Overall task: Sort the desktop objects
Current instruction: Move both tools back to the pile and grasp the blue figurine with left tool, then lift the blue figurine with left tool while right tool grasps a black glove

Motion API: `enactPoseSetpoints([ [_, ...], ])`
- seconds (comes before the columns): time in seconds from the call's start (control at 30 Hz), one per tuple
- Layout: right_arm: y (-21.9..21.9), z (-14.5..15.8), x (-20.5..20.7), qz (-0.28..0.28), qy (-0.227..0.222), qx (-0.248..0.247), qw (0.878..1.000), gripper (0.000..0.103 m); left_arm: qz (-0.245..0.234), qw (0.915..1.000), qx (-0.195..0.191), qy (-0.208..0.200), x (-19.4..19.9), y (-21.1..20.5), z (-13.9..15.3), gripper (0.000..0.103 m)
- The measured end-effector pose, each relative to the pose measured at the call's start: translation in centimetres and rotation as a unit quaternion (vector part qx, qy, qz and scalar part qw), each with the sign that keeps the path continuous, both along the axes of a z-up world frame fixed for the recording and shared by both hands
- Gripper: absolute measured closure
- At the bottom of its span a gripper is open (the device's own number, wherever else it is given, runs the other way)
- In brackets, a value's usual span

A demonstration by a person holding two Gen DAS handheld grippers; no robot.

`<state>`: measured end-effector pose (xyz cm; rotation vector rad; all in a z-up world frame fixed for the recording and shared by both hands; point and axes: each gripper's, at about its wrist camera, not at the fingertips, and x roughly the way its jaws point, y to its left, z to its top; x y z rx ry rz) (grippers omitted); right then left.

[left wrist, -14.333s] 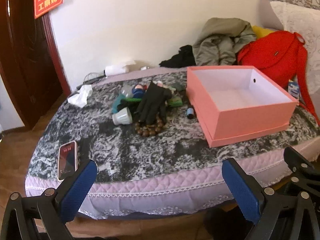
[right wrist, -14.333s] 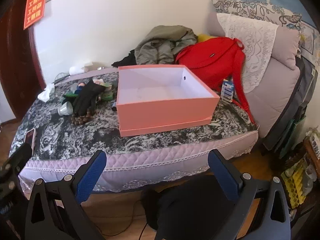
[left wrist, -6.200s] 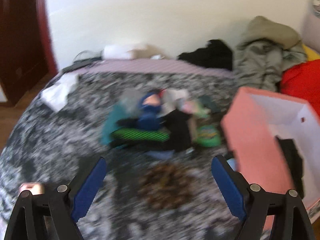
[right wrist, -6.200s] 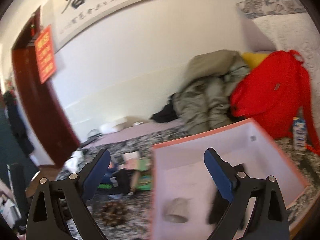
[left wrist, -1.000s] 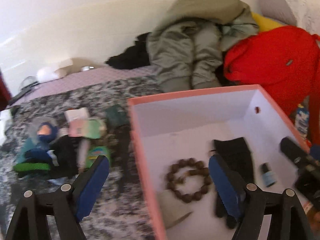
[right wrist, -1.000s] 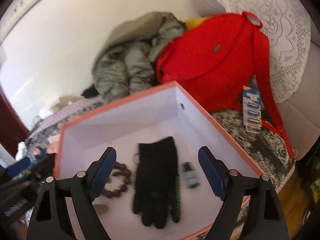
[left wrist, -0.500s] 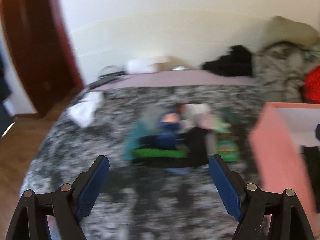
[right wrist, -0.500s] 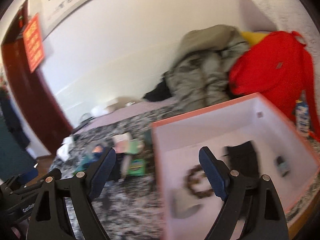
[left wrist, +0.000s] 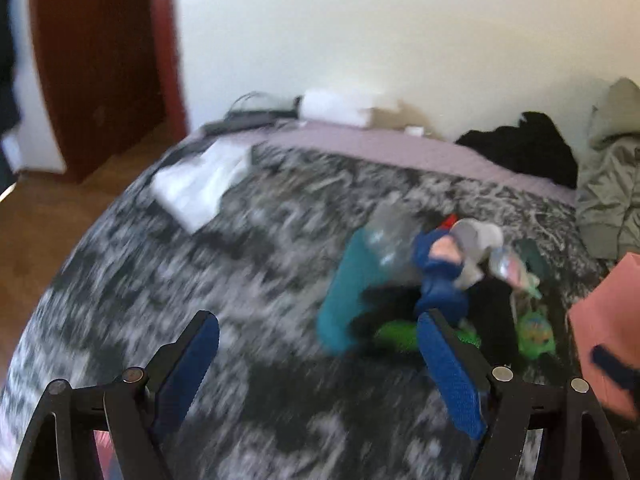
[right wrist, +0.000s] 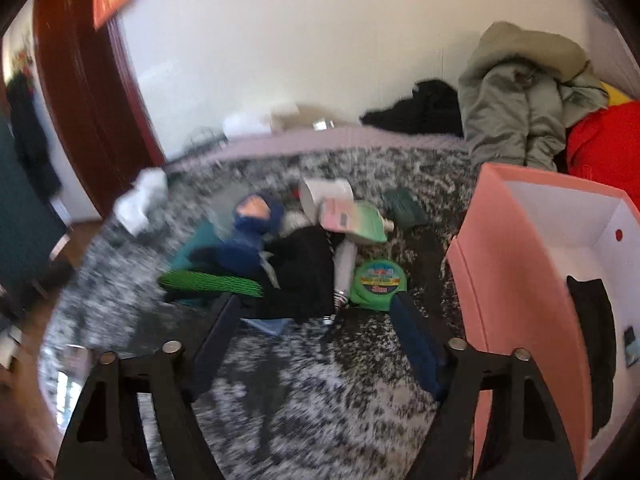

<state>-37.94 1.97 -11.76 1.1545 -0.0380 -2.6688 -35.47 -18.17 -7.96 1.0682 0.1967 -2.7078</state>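
Observation:
A heap of small objects lies on the grey patterned bedspread [right wrist: 304, 392]: a blue doll [right wrist: 256, 216], a black glove with a green cuff [right wrist: 304, 272], a round green tin [right wrist: 379, 279], a pink-green pouch [right wrist: 352, 220], a white cup [right wrist: 324, 196] and a teal case [left wrist: 348, 292]. The pink box [right wrist: 516, 280] stands to the right, with a black glove [right wrist: 592, 328] inside. My right gripper [right wrist: 316, 316] is open just in front of the heap. My left gripper [left wrist: 320, 340] is open, left of the heap, its right finger near the doll [left wrist: 438, 268]. The left wrist view is blurred.
A white tissue [left wrist: 200, 184] lies at the far left of the bed. A grey-green coat [right wrist: 524, 92], black clothing [right wrist: 420, 108] and a red bag [right wrist: 604, 140] pile up behind the box. A dark red door [right wrist: 80, 80] is at the left. A phone [right wrist: 70, 376] lies near the front left edge.
Both grippers have swung left, away from the pink box, and lowered toward the heap of objects. The right one now faces the heap instead of the box's inside.

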Motion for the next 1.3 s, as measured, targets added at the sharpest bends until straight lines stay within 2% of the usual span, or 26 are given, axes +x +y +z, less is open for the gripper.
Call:
enactPoseSetpoints([
  [0.17,0.8,-3.7,-4.4,-0.02,-0.04,-0.002,0.999,0.027,-0.051,0.9978,-0.025,-0.034,-5.0,3.5,-2.3,0.018],
  [0.27,0.8,-4.9,-6.2,-0.015,-0.054,-0.016,0.998,0.027,-0.075,0.9937,-0.05,-0.066,-7.3,5.4,-4.6,0.018],
  [0.37,0.4,-5.3,-7.2,-0.004,-0.048,-0.025,0.999,0.027,-0.083,0.9915,-0.052,-0.085,-8.6,6.0,-5.8,0.018],
  [0.57,-1.2,-6.9,-8.4,0.03,-0.054,-0.012,0.998,0.027,-0.104,0.9885,-0.034,-0.105,-10.6,6.6,-8.2,0.017],
  [0.7,-1.5,-7.2,-8.7,0.04,-0.052,-0.008,0.998,0.029,-0.098,0.9872,-0.045,-0.118,-11.9,7.2,-9.6,0.017],
  [0.77,-1.7,-7.2,-8.7,0.047,-0.051,-0.008,0.998,0.037,-0.103,0.9869,-0.052,-0.112,-12.3,7.6,-10.0,0.017],
  [0.8,-1.9,-7.2,-8.7,0.051,-0.051,-0.005,0.997,0.041,-0.107,0.9869,-0.054,-0.108,-12.4,7.7,-10.0,0.024],
  [0.83,-2.2,-7.2,-8.6,0.056,-0.049,-0.002,0.997,0.05,-0.11,0.9871,-0.052,-0.104,-12.5,7.8,-10.0,0.051],
  [0.87,-2.5,-7.0,-8.4,0.062,-0.045,0.002,0.997,0.059,-0.111,0.9873,-0.042,-0.105,-12.5,7.6,-10.0,0.05],
  [0.9,-2.7,-6.8,-8.3,0.068,-0.042,0.006,0.997,0.086,-0.112,0.9874,-0.033,-0.106,-12.5,7.5,-9.9,0.05],
  [0.97,-3.2,-6.5,-8.0,0.076,-0.036,0.012,0.996,0.089,-0.105,0.9889,-0.033,-0.101,-12.0,7.4,-9.5,0.05],
  [1.1,-3.2,-6.1,-7.5,0.075,-0.038,0.005,0.996,0.091,-0.098,0.9928,-0.039,-0.057,-10.2,7.4,-6.7,0.051],
  [1.3,-2.9,-3.7,-5.8,0.077,-0.011,-0.013,0.997,0.092,-0.082,0.9953,-0.028,-0.043,-7.8,5.8,-4.4,0.051],
])
